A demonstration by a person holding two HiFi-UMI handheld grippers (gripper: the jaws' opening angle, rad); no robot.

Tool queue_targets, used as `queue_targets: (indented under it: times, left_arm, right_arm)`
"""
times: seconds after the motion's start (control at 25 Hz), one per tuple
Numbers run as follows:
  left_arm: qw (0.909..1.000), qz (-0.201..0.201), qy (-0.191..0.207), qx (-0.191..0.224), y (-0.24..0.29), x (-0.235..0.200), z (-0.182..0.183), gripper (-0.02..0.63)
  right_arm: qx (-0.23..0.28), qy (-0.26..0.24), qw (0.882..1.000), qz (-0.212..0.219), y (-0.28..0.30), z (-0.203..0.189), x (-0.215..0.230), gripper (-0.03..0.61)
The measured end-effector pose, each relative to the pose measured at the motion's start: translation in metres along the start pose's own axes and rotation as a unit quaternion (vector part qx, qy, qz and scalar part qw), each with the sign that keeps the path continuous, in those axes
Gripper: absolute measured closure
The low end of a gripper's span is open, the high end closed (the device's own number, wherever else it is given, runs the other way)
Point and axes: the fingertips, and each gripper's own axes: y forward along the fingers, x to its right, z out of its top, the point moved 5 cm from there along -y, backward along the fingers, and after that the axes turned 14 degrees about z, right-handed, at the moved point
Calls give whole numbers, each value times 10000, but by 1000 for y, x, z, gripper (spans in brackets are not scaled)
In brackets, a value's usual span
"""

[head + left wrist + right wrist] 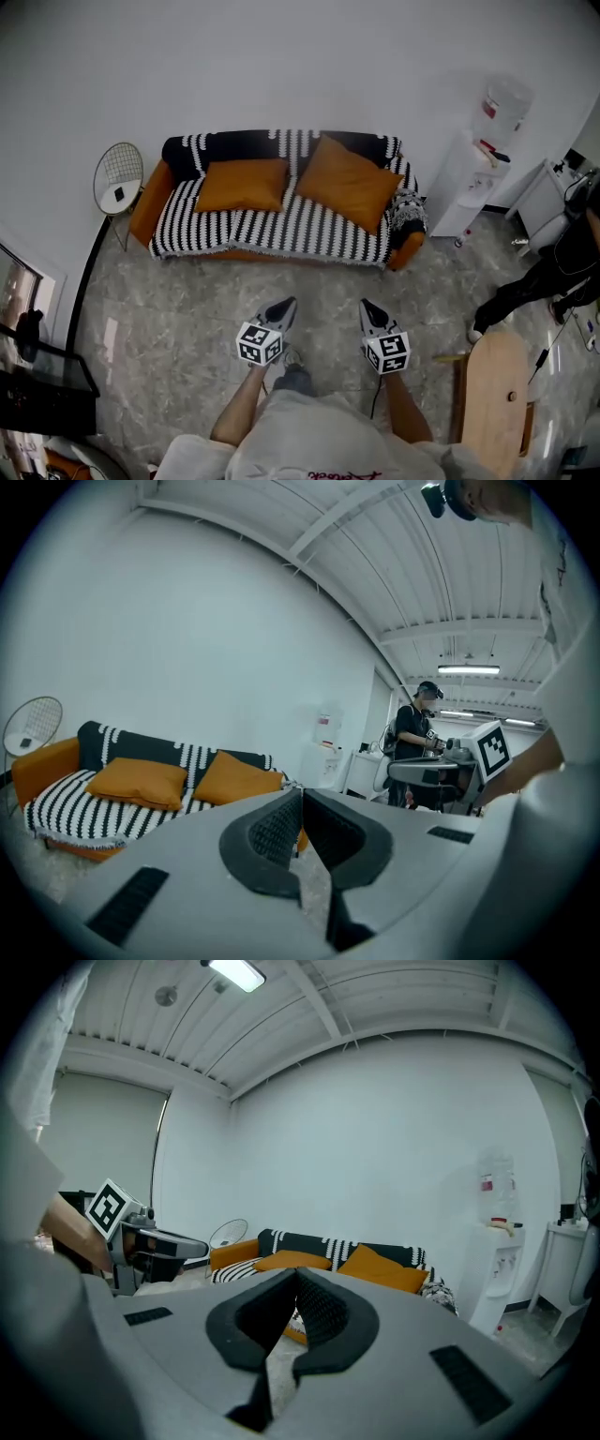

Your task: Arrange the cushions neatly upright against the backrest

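White walls and a grey marbled floor frame an orange sofa (150,202) in the upper middle of the head view, draped with a black-and-white striped throw (281,230). Two orange cushions sit on it. The left cushion (242,185) rests squarely against the backrest. The right cushion (347,183) is turned cornerwise, with one point up over the backrest and its lower edge out on the seat; the two nearly touch at the middle. A round wire fan (119,176) stands just beside the sofa's left arm, and a white water dispenser (473,178) is near its right end. At the right edge of the frame stands another person (539,272) in dark clothes.

Lower in the frame, well apart from the sofa, the left hand-held gripper (286,306) and the right hand-held gripper (367,307) point toward it side by side above the floor. Both are clenched, pads together, with nothing between them.
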Motion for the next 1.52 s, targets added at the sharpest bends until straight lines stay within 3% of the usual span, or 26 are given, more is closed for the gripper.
queue_targets:
  times: [0.28,0.84,1.28,1.52]
  left_arm:
    - [10000,-10,62,30,66,-64,45,581]
    - [9995,-250,79,-185,158,-148,73,581]
    - [9964,-689,159,-464,202,-150,62,580]
    - [9958,-767,172,-469,229,-145,62,581]
  right_arm:
    - [95,95,9999,2,88,32,43,549]
    - [-33,269,9992,-288,192,44,101,549]
    - [-214,619,9949,-768,187,12,119,549]
    - [-226,621,9949,-762,196,9,143,549]
